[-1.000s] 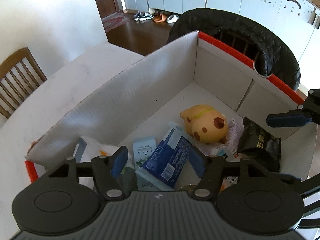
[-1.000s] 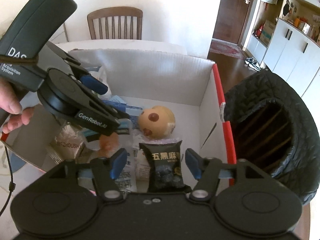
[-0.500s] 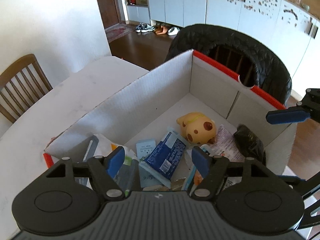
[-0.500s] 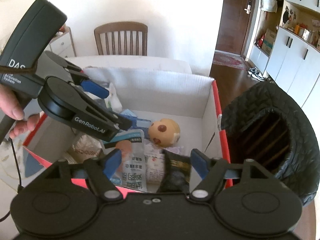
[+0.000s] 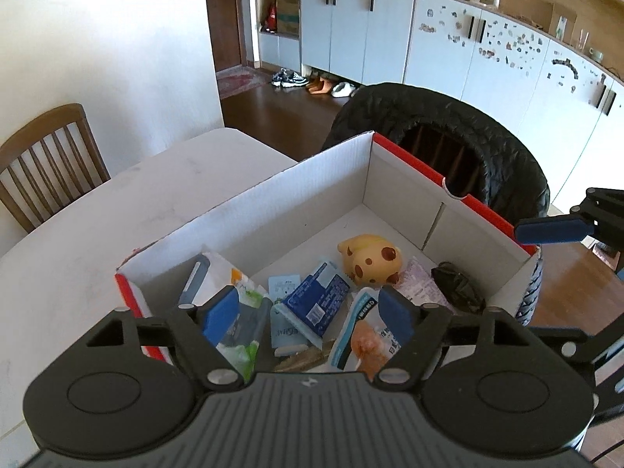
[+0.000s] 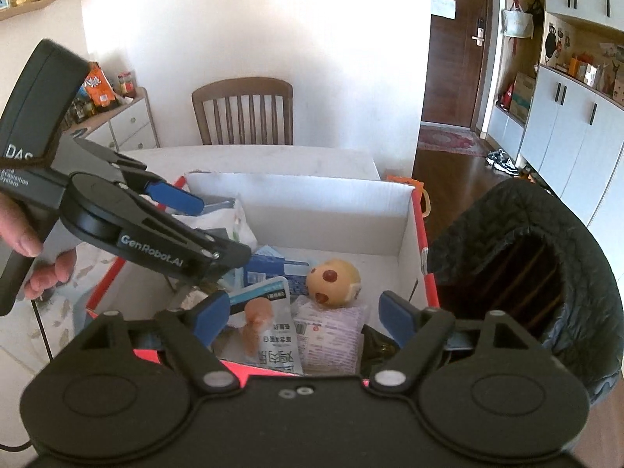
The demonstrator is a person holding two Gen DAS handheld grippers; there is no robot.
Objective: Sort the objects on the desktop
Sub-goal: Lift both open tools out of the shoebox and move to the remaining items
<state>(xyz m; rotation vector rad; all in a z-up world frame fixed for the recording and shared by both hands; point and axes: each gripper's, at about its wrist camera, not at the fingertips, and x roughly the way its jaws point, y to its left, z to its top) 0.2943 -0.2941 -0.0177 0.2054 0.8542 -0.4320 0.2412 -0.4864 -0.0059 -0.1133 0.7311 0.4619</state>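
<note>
From the left wrist, the left gripper hangs spread and empty above the near end of the cardboard box, and the white snack pouch with its orange picture lies just below its right finger, long axis running away from the camera. From the right wrist, the right gripper is likewise spread and holds nothing, with the same pouch straight ahead between its fingers, so it seems the nearer tool, though depth is hard to judge; beyond lie the yellow spotted toy and a pale pink packet.

yellow brown-spotted toy, red-edged white box, seemingly black wrapper
</note>
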